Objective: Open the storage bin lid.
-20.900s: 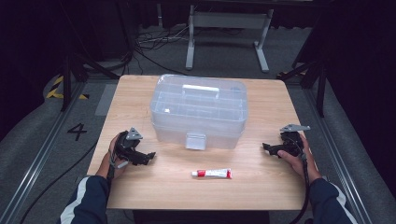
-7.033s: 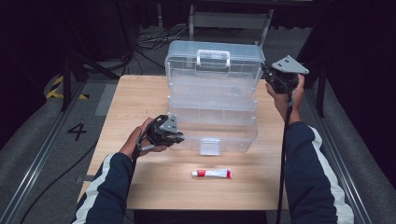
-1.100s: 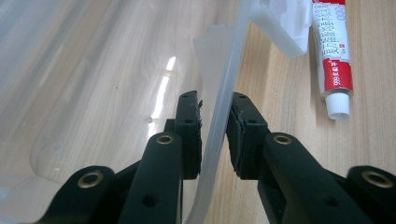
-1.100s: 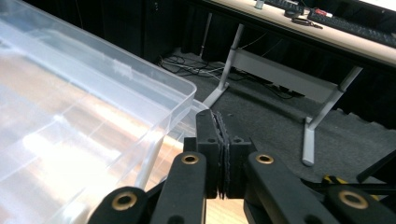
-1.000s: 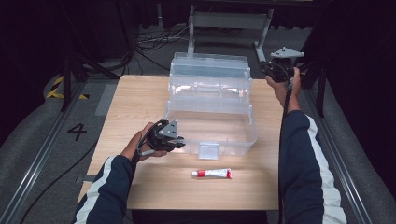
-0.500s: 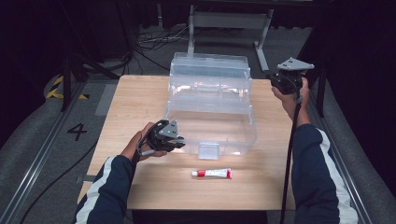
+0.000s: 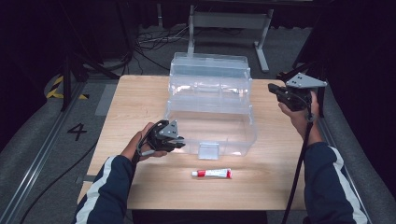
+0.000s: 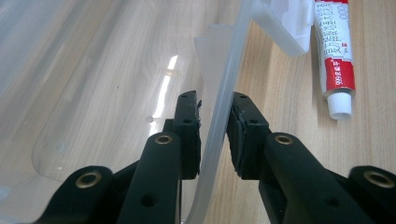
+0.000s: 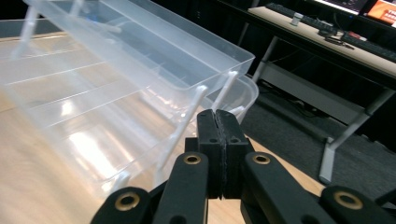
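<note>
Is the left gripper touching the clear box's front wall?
Touching. The left gripper view shows the left gripper with its jaws closed on the clear box's front wall.

Left gripper (image 7: 180, 142) sits left of centre in the high view, its hand (image 7: 140, 147) and striped sleeve entering from the bottom left, jaws clamped on a thin clear wall. Right gripper (image 7: 273, 88) is raised at right, jaws pressed together, empty.

A red and white tube (image 7: 212, 173) lies on the wooden desk (image 7: 140, 100), just to the right of the left gripper (image 7: 180, 142).
</note>
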`<state>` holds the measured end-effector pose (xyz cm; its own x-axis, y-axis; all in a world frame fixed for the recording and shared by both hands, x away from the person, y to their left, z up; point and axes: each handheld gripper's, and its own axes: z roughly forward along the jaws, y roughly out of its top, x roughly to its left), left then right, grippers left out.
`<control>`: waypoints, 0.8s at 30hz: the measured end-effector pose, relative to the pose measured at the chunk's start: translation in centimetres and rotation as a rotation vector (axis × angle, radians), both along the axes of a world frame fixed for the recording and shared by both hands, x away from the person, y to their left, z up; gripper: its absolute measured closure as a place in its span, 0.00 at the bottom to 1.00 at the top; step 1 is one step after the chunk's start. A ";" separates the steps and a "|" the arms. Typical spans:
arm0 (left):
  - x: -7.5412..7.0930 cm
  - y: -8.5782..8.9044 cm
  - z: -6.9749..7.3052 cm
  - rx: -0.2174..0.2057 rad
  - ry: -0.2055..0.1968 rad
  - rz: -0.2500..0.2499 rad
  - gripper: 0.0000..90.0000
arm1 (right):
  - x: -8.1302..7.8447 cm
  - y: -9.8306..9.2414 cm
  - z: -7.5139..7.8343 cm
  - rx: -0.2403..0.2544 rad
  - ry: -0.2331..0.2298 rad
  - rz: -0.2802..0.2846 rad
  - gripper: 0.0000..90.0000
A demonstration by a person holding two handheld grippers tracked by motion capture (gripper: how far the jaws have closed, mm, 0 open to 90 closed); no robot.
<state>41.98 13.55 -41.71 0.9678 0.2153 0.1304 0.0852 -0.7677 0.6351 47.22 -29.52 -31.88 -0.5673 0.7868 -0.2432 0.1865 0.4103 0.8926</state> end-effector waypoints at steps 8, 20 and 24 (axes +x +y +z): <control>-0.1 0.0 0.0 0.000 -0.001 0.007 0.83 | -2.8 -0.3 -0.8 0.015 0.000 0.051 1.00; -0.1 -0.1 0.0 0.002 0.000 0.014 0.82 | -6.4 0.1 -2.9 0.001 0.028 0.146 1.00; -0.1 -0.1 0.0 0.005 -0.004 0.016 0.82 | -7.7 0.7 -3.4 -0.010 0.043 0.187 1.00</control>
